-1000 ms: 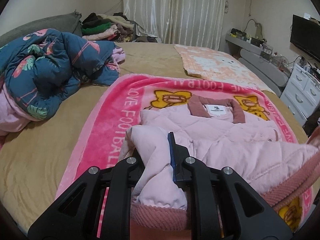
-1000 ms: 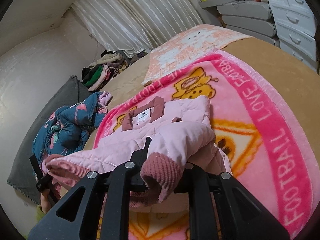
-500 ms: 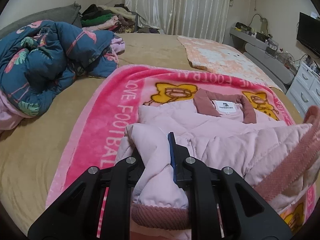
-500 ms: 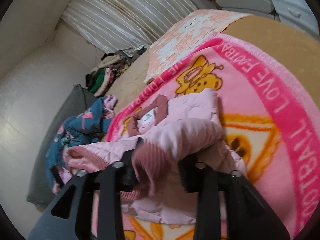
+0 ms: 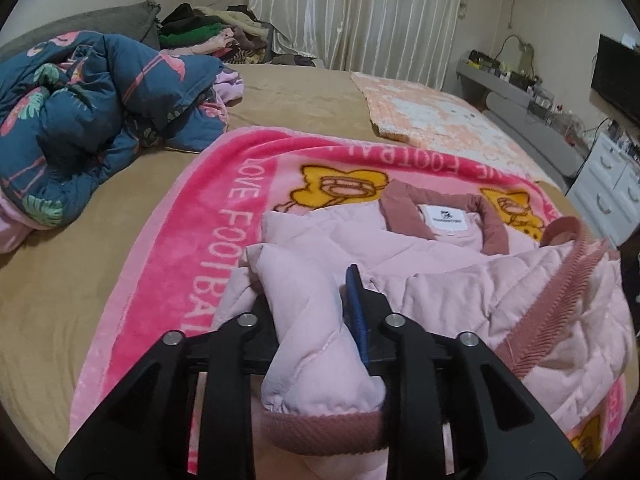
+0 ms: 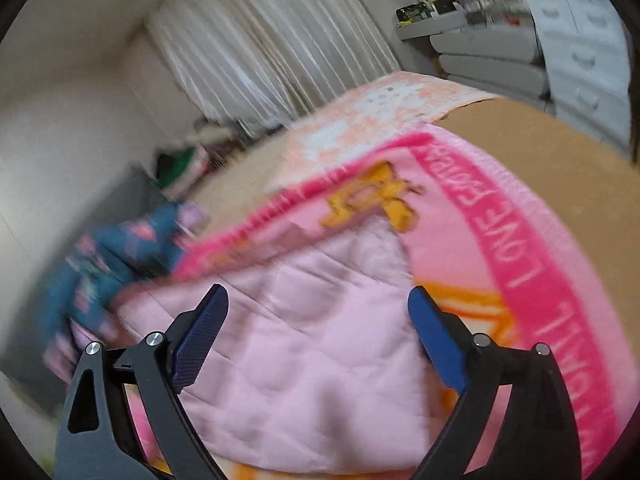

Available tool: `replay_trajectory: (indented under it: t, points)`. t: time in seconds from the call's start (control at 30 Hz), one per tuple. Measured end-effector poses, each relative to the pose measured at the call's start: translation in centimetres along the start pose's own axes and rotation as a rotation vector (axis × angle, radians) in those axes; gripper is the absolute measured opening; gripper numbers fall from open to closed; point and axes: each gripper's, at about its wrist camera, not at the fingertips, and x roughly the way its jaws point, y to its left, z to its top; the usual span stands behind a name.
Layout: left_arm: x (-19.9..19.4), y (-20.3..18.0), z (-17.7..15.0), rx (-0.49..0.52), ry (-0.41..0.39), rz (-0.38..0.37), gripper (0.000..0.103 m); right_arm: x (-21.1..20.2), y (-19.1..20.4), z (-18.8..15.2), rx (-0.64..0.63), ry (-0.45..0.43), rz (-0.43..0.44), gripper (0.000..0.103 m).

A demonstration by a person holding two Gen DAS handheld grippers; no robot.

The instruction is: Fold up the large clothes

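Left tongs [image 5: 316, 312] clamped on a bunched fold of the pink quilted jacket [image 5: 460, 280], near its ribbed dusty-rose hem [image 5: 324, 426], blue pad pressed against the cloth. Right tongs [image 6: 316, 320] spread wide, gripping nothing, hovering just above the jacket's quilted panel [image 6: 304, 364]; blurred view there, so touching or apart hard to say. Jacket lying on the pink football blanket [image 5: 188, 264], collar [image 5: 440, 220] with white label at the far side, the near part lifted and doubled over toward it. Blanket spread on the tan bed [image 5: 60, 300]. Crumpled navy flamingo quilt [image 5: 88, 120] far left, peach patterned blanket [image 5: 432, 120] far right, pile of clothes [image 5: 212, 32] by the curtains [image 5: 360, 12].
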Motion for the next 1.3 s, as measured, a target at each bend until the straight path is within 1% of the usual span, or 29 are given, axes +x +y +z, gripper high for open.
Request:
replay_trajectory:
  t: [0.07, 0.1, 0.17, 0.23, 0.3, 0.33, 0.37, 0.43, 0.5, 0.57, 0.63, 0.73, 0.83, 0.93, 1.03, 1.2, 1.3]
  points:
    - [-0.5, 0.0, 0.1, -0.012, -0.012, -0.024, 0.033, 1.5, 0.2, -1.2, -0.04, 0.052, -0.039, 0.091]
    - [-0.9, 0.0, 0.1, -0.021, -0.018, -0.039, 0.037, 2.4, 0.2, -1.9, -0.051, 0.083, -0.05, 0.091]
    - [-1.5, -0.2, 0.3, -0.026, -0.031, -0.066, 0.059, 3.3, 0.2, -2.9, -0.066, 0.106, -0.068, 0.091]
    - [-2.6, -0.6, 0.5, -0.013, -0.056, -0.072, 0.062, 3.7, 0.5, -3.4, -0.091, 0.102, -0.089, 0.092]
    - [-3.9, -1.0, 0.8, -0.002, -0.081, -0.078, 0.071, 3.7, 0.8, -3.7, -0.101, 0.097, -0.097, 0.092]
    - [-4.5, -1.1, 0.9, 0.004, -0.1, -0.071, 0.081, 3.7, 0.8, -3.7, -0.103, 0.096, -0.099, 0.092]
    - [-5.4, -1.2, 1.0, 0.012, -0.128, -0.057, 0.085, 3.7, 0.8, -3.7, -0.103, 0.094, -0.1, 0.092]
    - [-7.0, -1.2, 1.2, 0.021, -0.173, -0.052, 0.086, 3.6, 0.8, -3.7, -0.103, 0.091, -0.099, 0.092]
    - [-8.1, -1.0, 1.2, 0.045, -0.206, -0.017, 0.089, 3.3, 0.9, -3.7, -0.106, 0.086, -0.102, 0.092]
    - [-8.6, -0.6, 0.9, 0.067, -0.225, 0.027, 0.092, 2.9, 1.0, -3.7, -0.115, 0.08, -0.103, 0.092]
    - [-8.4, -0.1, 0.6, 0.079, -0.221, 0.058, 0.094, 2.5, 1.2, -3.9, -0.135, 0.078, -0.112, 0.092]
    - [-6.9, 0.6, -0.3, 0.11, -0.172, 0.114, 0.094, 2.2, 1.6, -4.1, -0.156, 0.072, -0.124, 0.092]
    - [-5.5, 1.4, -1.4, 0.12, -0.117, 0.126, 0.094, 1.6, 1.9, -4.5, -0.177, 0.057, -0.13, 0.092]
    - [-4.0, 1.8, -2.7, 0.144, -0.065, 0.139, 0.094, 1.0, 2.0, -5.2, -0.212, 0.036, -0.16, 0.094]
    - [-2.9, 2.1, -3.4, 0.158, -0.031, 0.139, 0.094, 0.8, 1.7, -5.7, -0.222, 0.039, -0.175, 0.094]
    - [-1.4, 2.2, -3.9, 0.174, 0.011, 0.129, 0.094, 1.2, 0.7, -5.9, -0.189, 0.051, -0.175, 0.094]
    - [-0.1, 2.5, -4.2, 0.166, 0.047, 0.095, 0.094, 1.6, 0.6, -5.8, -0.19, 0.052, -0.169, 0.094]
